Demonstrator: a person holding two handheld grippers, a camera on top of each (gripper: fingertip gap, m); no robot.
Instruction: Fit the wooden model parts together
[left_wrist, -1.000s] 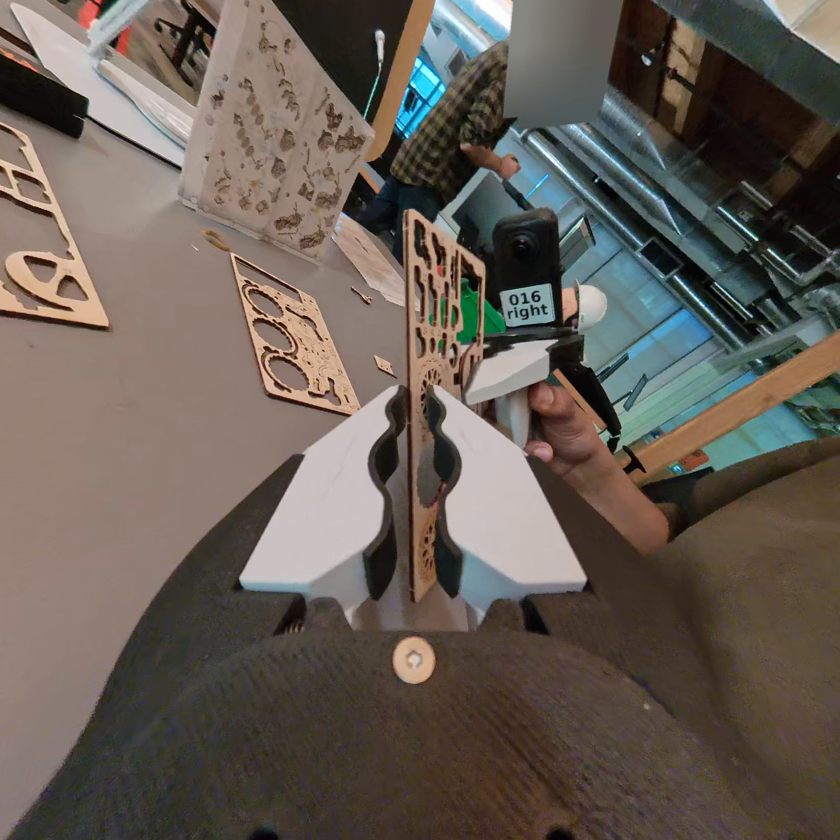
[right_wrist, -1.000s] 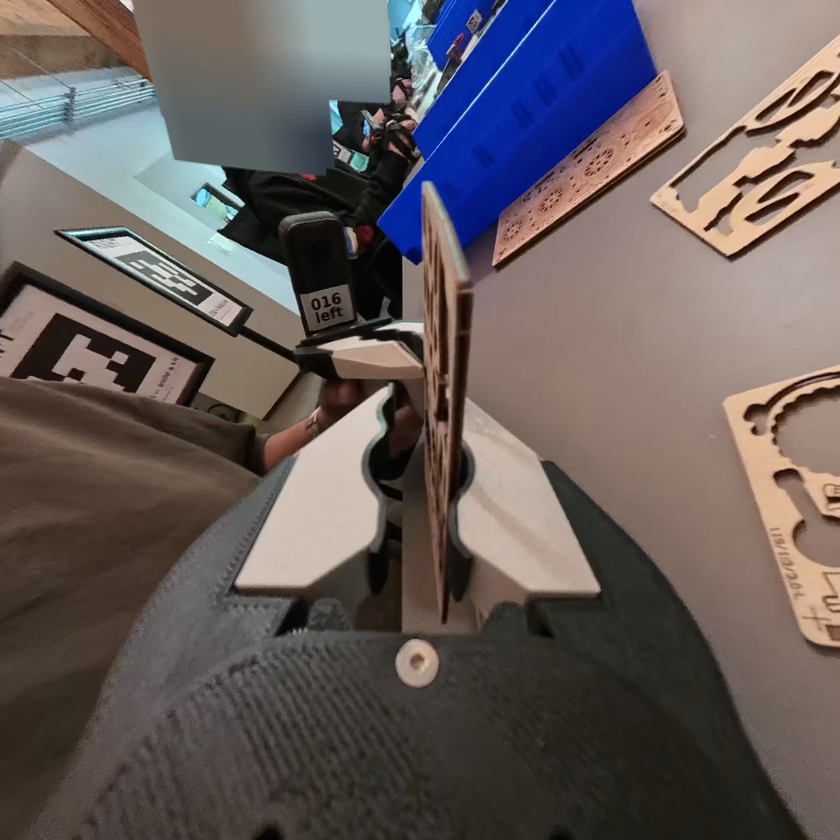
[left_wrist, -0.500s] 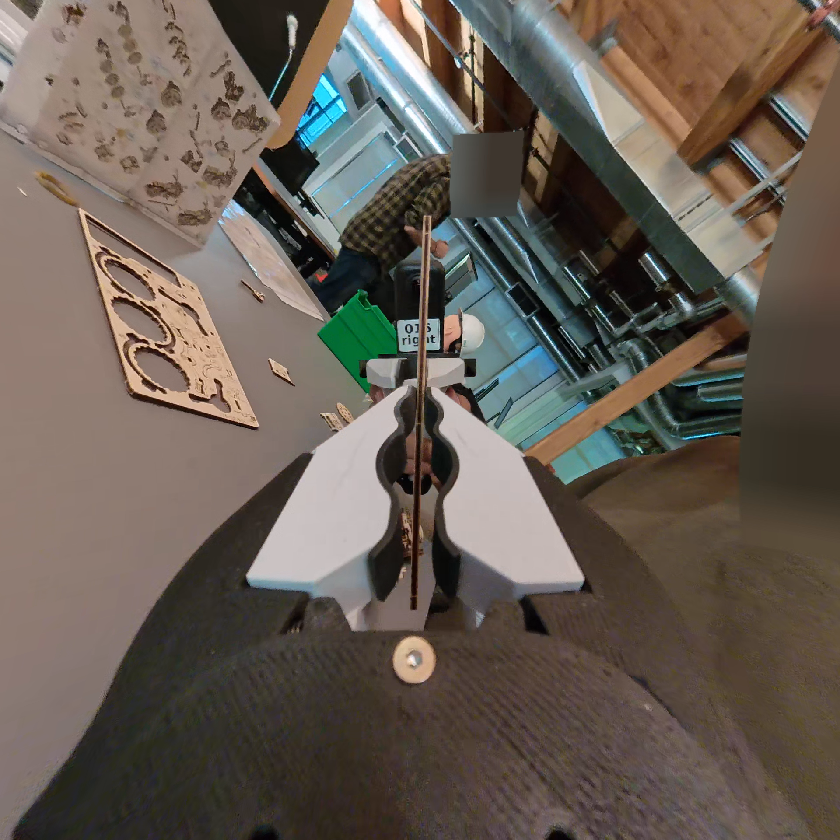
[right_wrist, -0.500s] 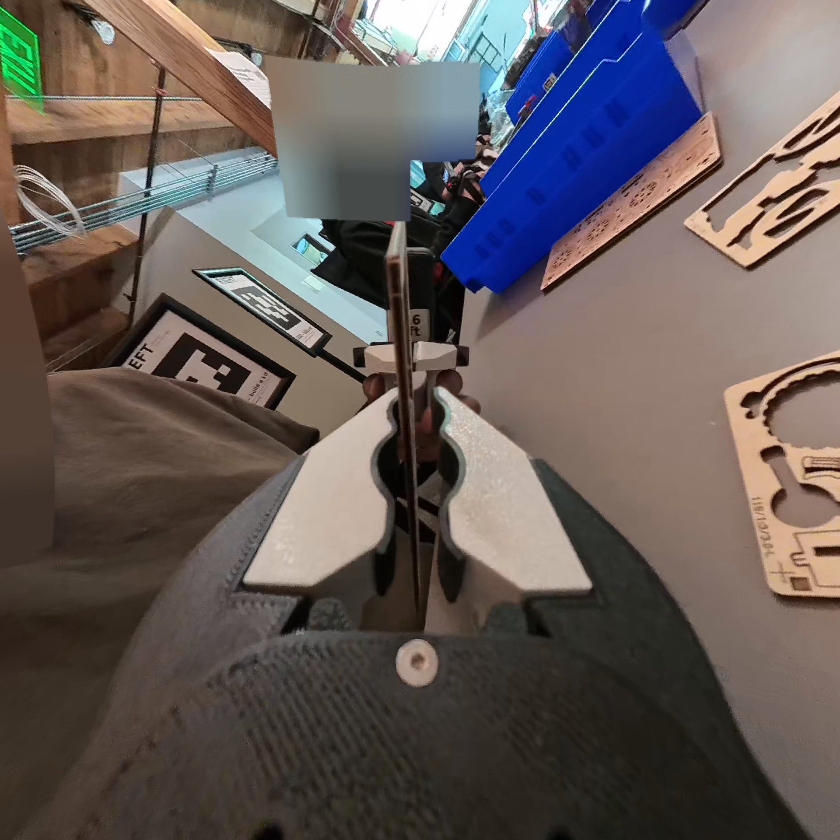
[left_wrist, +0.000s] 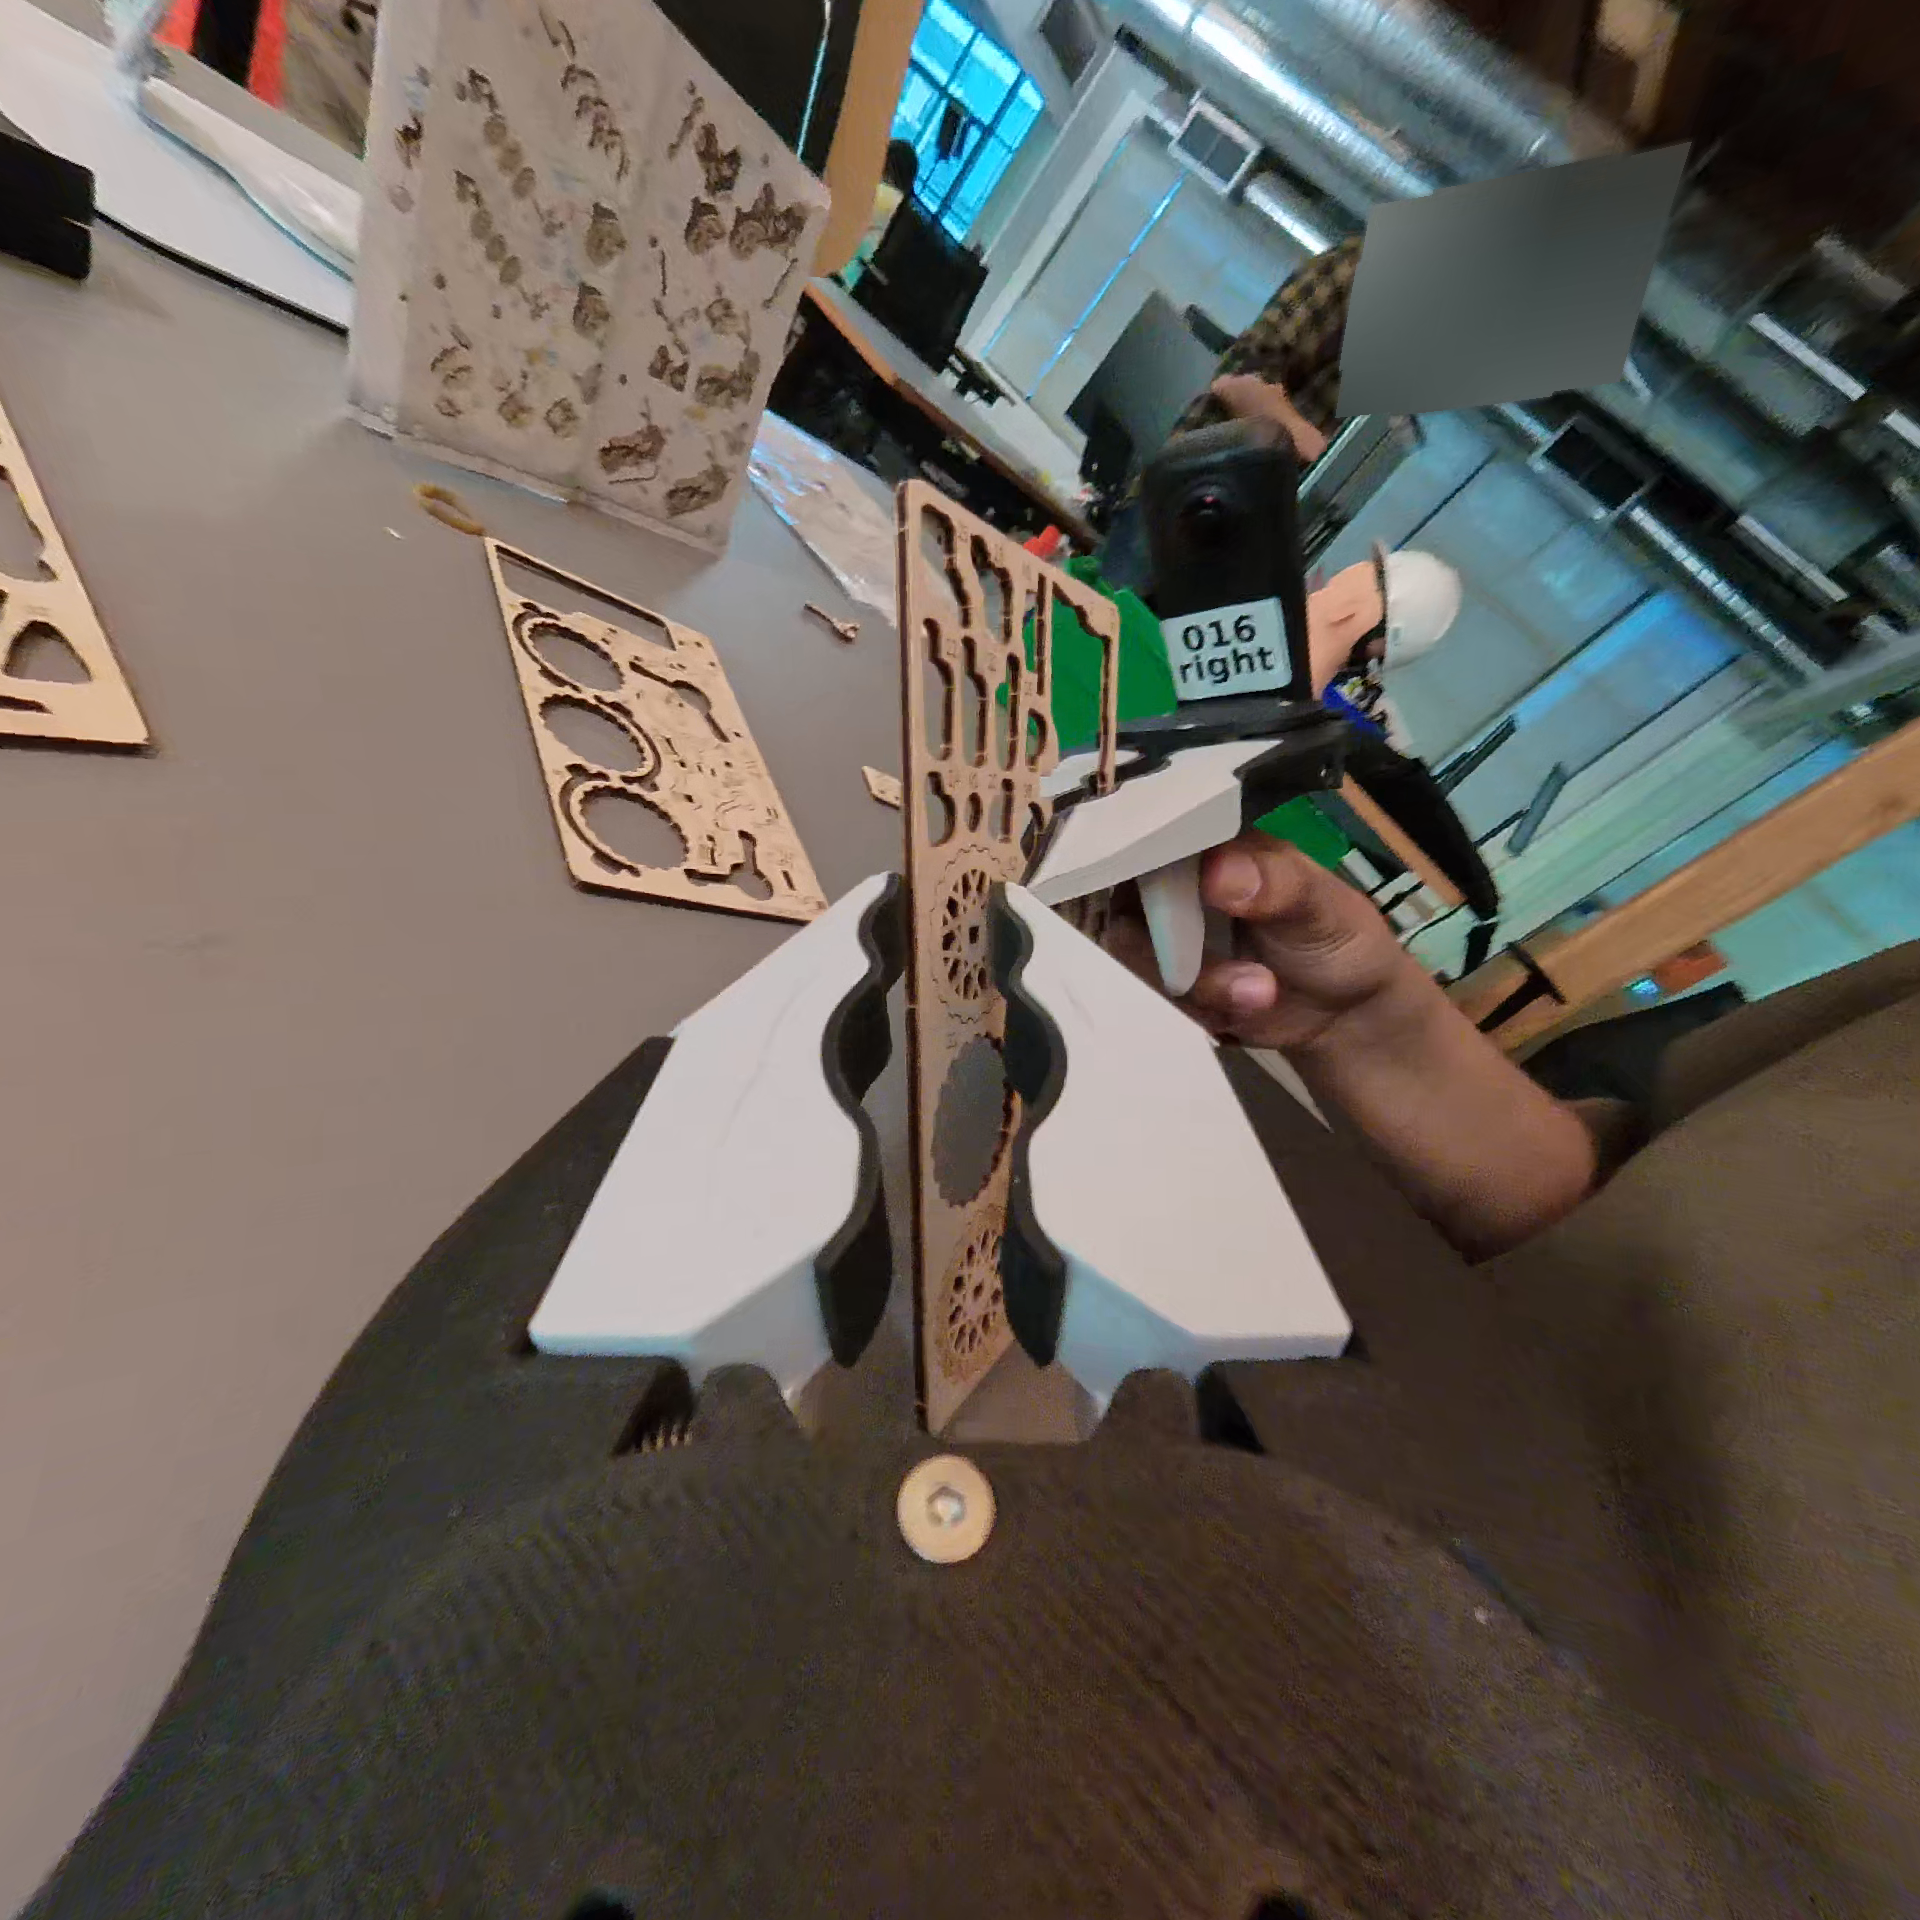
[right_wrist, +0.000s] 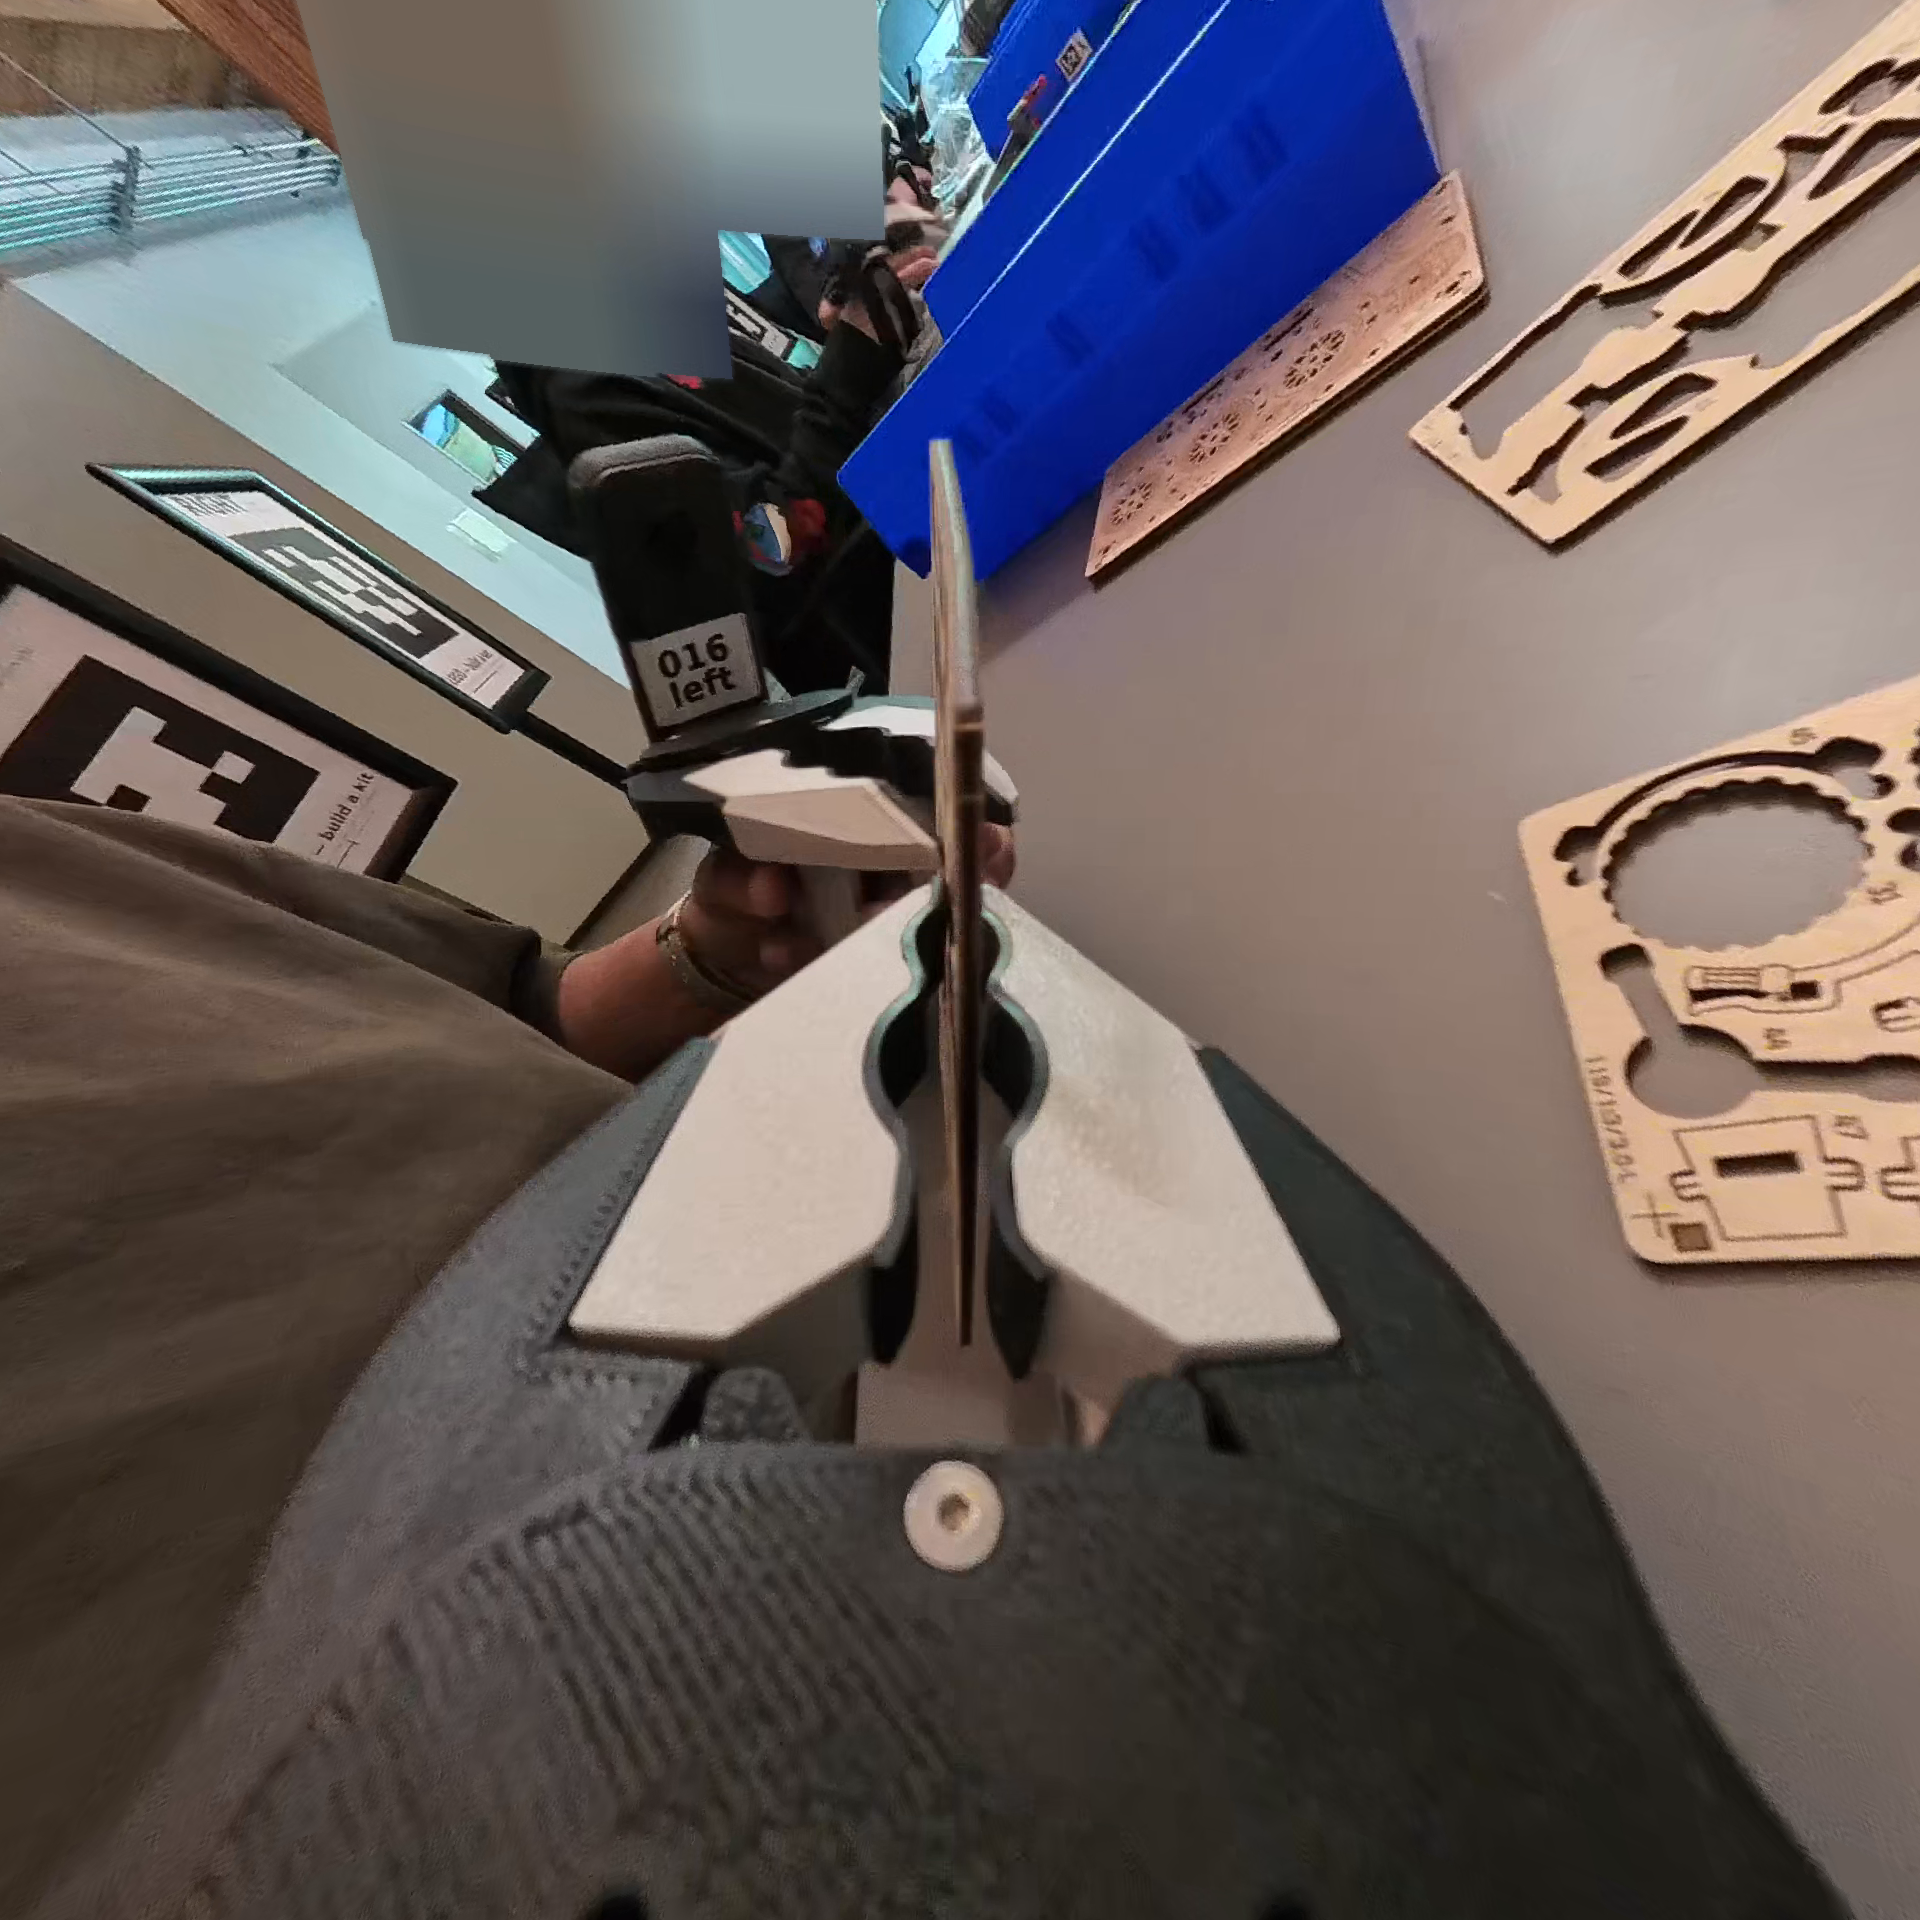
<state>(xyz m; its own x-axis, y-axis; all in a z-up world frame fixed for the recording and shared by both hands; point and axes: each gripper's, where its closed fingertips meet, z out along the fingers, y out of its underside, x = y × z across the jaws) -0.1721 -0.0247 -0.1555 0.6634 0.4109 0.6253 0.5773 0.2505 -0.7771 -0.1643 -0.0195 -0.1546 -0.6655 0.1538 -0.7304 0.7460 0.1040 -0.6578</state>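
Here we see both grippers clamped on one wooden sheet (left_wrist: 961, 935), held above the grey table (left_wrist: 260, 831). The left gripper (left_wrist: 943, 904) view shows its gear cut-outs; the right gripper (right_wrist: 958, 914) view shows only its thin edge.

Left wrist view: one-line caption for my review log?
Both tongs, left and right, grip one upright wooden sheet above the grey table.

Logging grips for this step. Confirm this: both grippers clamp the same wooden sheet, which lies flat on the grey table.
Not flat on the table. The left wrist view shows the wooden sheet held up edge-on, off the grey table, clamped by the left gripper and right gripper.
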